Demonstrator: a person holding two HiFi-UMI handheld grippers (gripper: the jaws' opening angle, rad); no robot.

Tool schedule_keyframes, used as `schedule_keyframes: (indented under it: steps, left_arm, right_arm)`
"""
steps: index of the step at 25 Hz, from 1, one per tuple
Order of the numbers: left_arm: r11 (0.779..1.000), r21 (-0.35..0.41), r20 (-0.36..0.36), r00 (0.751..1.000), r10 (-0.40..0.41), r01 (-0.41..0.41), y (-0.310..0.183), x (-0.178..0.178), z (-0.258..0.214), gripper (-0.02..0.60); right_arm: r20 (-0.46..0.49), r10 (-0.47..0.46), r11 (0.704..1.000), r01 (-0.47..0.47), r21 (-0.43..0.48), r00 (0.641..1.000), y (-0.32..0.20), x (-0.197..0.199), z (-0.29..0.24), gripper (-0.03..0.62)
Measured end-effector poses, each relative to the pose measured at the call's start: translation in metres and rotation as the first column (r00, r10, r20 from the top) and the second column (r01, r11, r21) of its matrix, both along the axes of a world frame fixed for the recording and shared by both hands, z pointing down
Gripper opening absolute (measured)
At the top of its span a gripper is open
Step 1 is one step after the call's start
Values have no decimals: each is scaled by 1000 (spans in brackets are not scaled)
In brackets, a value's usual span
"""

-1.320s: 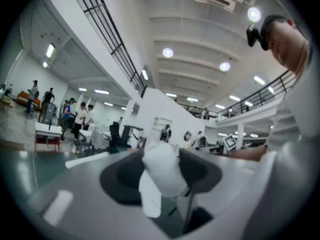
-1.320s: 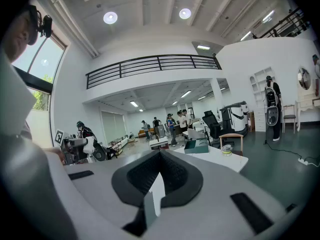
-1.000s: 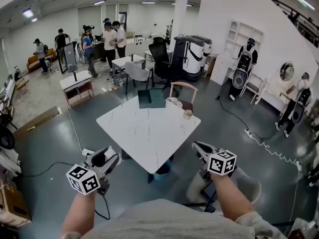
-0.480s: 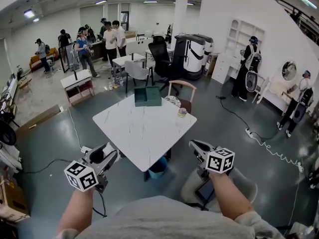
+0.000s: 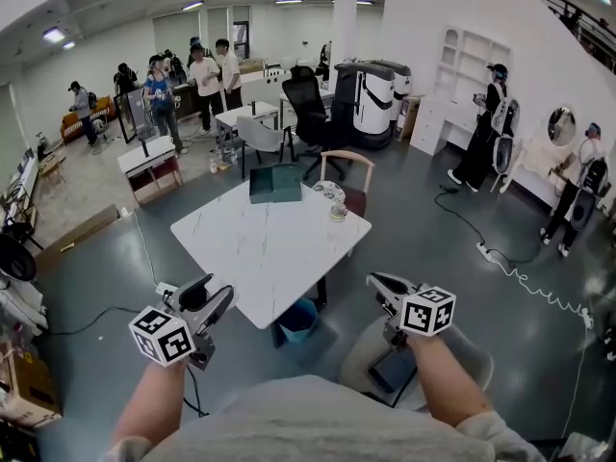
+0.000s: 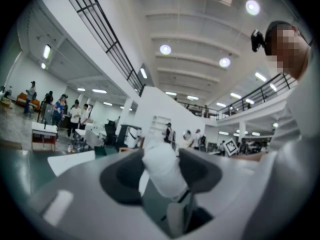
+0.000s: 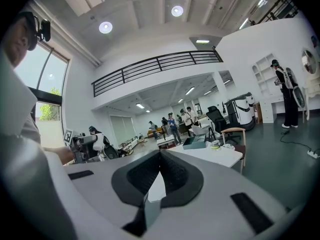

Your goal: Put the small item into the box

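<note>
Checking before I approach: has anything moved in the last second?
Table and box drifted left in the head view, likely the camera moving. No visible grab or release. Left gripper, shut on a white item, and right gripper stay low, short of the table.

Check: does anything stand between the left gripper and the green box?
Nothing visible does: only bare table lies between the left gripper, holding a white item, and the box; the jar sits aside, right.
</note>
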State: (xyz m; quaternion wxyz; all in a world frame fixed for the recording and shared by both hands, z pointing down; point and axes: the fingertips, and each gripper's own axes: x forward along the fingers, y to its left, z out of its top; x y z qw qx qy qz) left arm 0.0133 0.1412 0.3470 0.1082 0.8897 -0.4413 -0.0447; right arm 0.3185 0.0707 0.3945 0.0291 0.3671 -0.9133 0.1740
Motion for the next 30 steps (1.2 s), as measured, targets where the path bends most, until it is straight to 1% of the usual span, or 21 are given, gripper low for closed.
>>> schedule_keyframes:
  steps: [5,10,14,18,25,30]
  left_arm:
    - [1000,-9,14,1000,5,-5,-8,8,4,221]
    - [1000,-13,6,1000,5,-5,-29,-8,12,221]
    - [999,-16,-19,999,30,-30,-62,-36,22,221]
    - [997,12,-7,997,78,-78,-111,-65,26,221]
    - [985,12,-11,985,173,-173,-201,-127,23,221]
    - [977,13,-22,977,214,-214,-248,-164,24,221]
  right_arm:
    - [21,4,1000,-3,-17,1000,-7,8,11,8]
    - [10,4,999,-4,-42,1000,-25,-9,25,8]
    - [-16,10,999,-11,-49,1000,-52,-42,29,8]
    - [-39,40,999,-41,-31,998,-91,-76,25,8]
    - [-39,124,991,-126,-35,991,-157,-141,13,8]
    - [-73,141,989,-144,-33,987,-190,-185,10,8]
